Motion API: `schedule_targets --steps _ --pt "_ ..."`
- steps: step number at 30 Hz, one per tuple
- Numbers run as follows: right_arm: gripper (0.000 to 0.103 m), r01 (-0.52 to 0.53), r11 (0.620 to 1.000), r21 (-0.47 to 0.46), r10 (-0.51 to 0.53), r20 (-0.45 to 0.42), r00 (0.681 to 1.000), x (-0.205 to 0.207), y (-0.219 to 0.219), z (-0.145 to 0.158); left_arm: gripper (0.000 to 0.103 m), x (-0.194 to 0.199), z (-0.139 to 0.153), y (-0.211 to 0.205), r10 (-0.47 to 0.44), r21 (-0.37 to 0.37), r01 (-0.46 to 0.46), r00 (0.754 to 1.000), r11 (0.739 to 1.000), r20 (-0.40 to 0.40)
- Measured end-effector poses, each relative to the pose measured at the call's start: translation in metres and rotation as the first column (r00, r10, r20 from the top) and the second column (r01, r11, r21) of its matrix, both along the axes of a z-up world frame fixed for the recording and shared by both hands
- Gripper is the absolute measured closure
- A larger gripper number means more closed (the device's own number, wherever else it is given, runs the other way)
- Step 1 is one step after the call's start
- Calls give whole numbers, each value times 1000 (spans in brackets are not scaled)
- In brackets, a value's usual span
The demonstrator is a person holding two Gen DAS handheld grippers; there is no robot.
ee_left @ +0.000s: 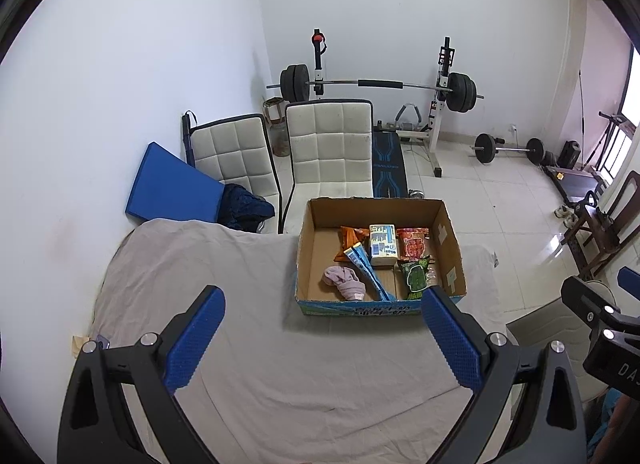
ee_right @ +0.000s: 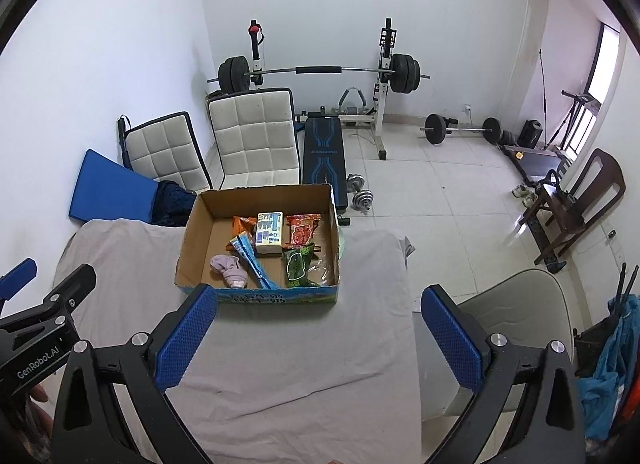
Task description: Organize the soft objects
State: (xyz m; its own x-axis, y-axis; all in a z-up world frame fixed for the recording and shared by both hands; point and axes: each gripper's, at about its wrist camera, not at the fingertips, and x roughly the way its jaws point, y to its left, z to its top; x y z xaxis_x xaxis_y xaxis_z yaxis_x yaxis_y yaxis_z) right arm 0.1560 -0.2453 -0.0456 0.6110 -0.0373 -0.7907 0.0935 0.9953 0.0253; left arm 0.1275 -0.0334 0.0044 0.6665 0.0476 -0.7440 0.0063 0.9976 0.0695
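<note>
Spread wide and holding nothing: left gripper and right gripper, both above grey cloth-covered table. Farther along that table, open brown cardboard box containing crumpled pink soft cloth, white tissue pack, blue tube, green, red and orange snack packets.
</note>
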Motion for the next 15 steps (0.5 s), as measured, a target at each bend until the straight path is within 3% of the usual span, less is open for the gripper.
schedule_targets --steps 15 --pt "0 -10 1000 5 10 0 1000 1 0 0 2 1 2 2 -1 -5 1 1000 1000 -1"
